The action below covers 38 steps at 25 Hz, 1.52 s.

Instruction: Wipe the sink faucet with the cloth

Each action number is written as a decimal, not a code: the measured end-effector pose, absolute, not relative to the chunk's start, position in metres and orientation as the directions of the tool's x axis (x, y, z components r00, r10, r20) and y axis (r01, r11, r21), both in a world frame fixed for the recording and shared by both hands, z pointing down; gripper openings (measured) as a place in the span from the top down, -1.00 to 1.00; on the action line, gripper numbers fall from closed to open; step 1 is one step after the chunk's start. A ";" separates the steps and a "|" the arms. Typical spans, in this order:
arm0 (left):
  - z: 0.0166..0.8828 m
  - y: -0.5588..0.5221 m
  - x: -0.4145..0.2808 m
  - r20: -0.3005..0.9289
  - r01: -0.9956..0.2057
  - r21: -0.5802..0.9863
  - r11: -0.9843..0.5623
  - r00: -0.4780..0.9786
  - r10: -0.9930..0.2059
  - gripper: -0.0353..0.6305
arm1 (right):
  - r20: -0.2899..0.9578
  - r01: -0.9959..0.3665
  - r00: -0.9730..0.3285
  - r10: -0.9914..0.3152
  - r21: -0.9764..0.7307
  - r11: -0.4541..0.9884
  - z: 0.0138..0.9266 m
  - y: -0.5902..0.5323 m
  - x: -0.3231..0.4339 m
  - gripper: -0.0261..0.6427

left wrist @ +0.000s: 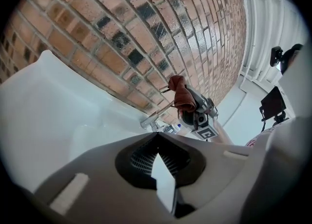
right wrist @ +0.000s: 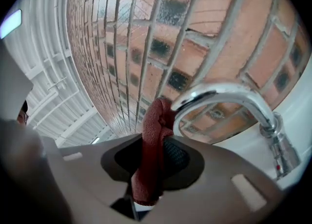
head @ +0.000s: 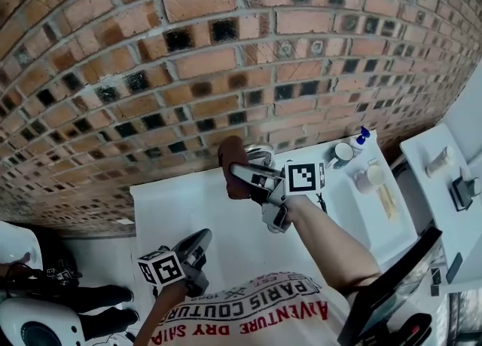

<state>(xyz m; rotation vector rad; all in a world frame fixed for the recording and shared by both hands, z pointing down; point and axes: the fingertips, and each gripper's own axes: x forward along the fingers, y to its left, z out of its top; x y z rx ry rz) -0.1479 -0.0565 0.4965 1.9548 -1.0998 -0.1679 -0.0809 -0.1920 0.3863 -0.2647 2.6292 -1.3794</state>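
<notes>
— Brick wall [head: 188,58], red with dark glazed blocks, is seen rising behind a white sink surface [head: 188,209]. Where on it is the curved chrome faucet [right wrist: 229,93] placed?

— It is mounted at the back edge, against the wall. In the right gripper view its spout is arched from a base at the right over to an outlet at the left.

— And the red-brown terry cloth [right wrist: 148,159]?

— It is pinched in the right tool [head: 242,176], whose jaws are pressed onto its lower part. The free end is stood up just beside the spout's outlet. Whether contact is made cannot be told.

— What of the left tool [head: 200,240]?

— It is held low, near the person's body and well apart from the faucet. Its jaws are drawn together at the tips, with nothing between them.

— Which relation is the coming move judged to turn on?

— The spout's long axis is laid away to the right of the cloth. A pass along the arch from outlet toward base would probably be called for, made by the right tool, which is much the nearer. Wiping is judged to be barely begun, if at all.
</notes>
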 end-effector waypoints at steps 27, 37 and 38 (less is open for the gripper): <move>0.505 -0.061 -0.127 0.308 -0.639 0.733 -0.235 0.619 -0.722 0.89 | 0.082 -0.291 -0.862 -0.501 -0.889 0.354 0.481 -0.264 0.041 0.65; 0.509 -0.069 -0.127 0.325 -0.649 0.725 -0.229 0.616 -0.718 0.89 | 0.184 -0.371 -0.851 -0.492 -0.874 0.315 0.522 -0.270 0.036 0.65; 0.509 -0.070 -0.128 0.326 -0.651 0.724 -0.228 0.614 -0.719 0.89 | 0.183 -0.370 -0.851 -0.492 -0.873 0.316 0.522 -0.270 0.036 0.65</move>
